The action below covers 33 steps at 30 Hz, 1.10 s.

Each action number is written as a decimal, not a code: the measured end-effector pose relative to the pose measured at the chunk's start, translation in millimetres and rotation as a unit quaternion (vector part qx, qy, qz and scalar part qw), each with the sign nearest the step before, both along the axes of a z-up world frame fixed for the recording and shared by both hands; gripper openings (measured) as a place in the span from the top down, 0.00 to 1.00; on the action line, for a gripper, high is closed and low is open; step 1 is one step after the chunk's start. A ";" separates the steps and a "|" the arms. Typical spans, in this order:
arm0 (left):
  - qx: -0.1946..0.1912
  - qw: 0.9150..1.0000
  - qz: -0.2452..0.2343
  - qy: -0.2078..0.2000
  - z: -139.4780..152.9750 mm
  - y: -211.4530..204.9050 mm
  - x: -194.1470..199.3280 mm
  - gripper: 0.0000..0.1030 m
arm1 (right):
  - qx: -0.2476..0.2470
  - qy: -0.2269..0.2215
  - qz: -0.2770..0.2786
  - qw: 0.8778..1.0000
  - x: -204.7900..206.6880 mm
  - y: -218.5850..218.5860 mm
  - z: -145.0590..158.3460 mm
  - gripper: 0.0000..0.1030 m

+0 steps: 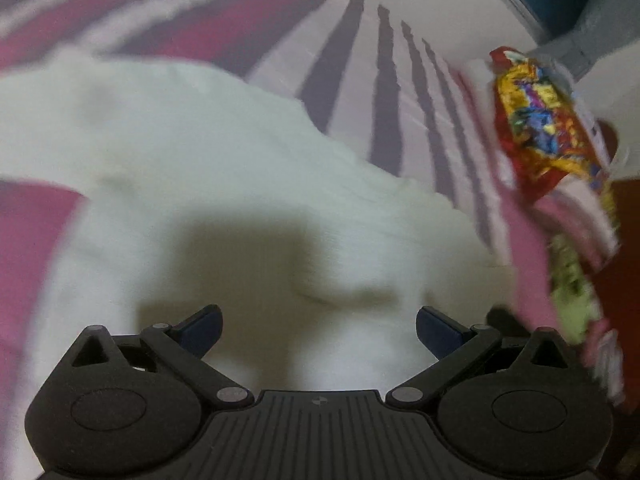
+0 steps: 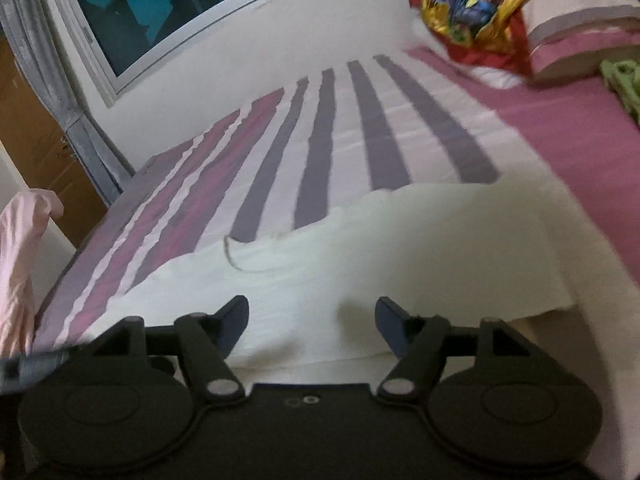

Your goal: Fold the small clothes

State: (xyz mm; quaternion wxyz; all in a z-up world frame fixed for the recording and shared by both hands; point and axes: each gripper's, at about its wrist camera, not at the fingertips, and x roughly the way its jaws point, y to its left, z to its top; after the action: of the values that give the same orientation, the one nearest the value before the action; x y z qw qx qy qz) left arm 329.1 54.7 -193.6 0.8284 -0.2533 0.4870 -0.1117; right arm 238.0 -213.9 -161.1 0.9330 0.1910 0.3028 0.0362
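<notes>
Right wrist – white garment (image 2: 360,248) beneath gripper (image 2: 312,320).

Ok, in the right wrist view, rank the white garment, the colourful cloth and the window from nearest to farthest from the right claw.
1. White garment: directly under the open right claw.
2. Colourful cloth: far right, up the bed.
3. Window: upper left, on the wall beyond the bed.

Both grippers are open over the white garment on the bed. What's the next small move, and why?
Probably lower the right gripper onto the near edge of the white garment and close. Its jaws stand apart with nothing between them, and the left gripper is open too, so the cloth lies free on the striped bedsheet.
</notes>
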 end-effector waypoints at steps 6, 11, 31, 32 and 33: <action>-0.130 0.989 0.039 0.058 -43.1 -11.9 11.6 0.48 | 0.020 0.007 -0.024 0.999 -10.1 -30.6 -10.6 0.32; -0.135 0.987 0.065 0.053 -60.3 -25.5 15.1 0.48 | 0.035 0.006 -0.034 0.999 -19.2 -44.8 -15.6 0.32; -0.108 0.974 0.137 -0.142 19.8 36.8 24.6 0.96 | 0.005 -0.034 -0.098 0.995 -20.8 -65.7 -7.5 0.32; -0.100 0.973 0.145 -0.146 21.5 46.6 26.4 0.96 | 0.002 -0.036 -0.097 0.995 -17.9 -64.3 -7.0 0.32; -0.093 0.972 0.156 -0.146 21.5 57.9 27.2 0.96 | -0.002 -0.036 -0.096 0.995 -14.4 -62.3 -7.1 0.32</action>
State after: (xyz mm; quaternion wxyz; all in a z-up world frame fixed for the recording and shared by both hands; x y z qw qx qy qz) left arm 356.3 112.7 -172.1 0.8706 -0.3833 0.3022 -0.0619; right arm 223.6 -276.2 -168.2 0.9429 0.2162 0.2492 -0.0468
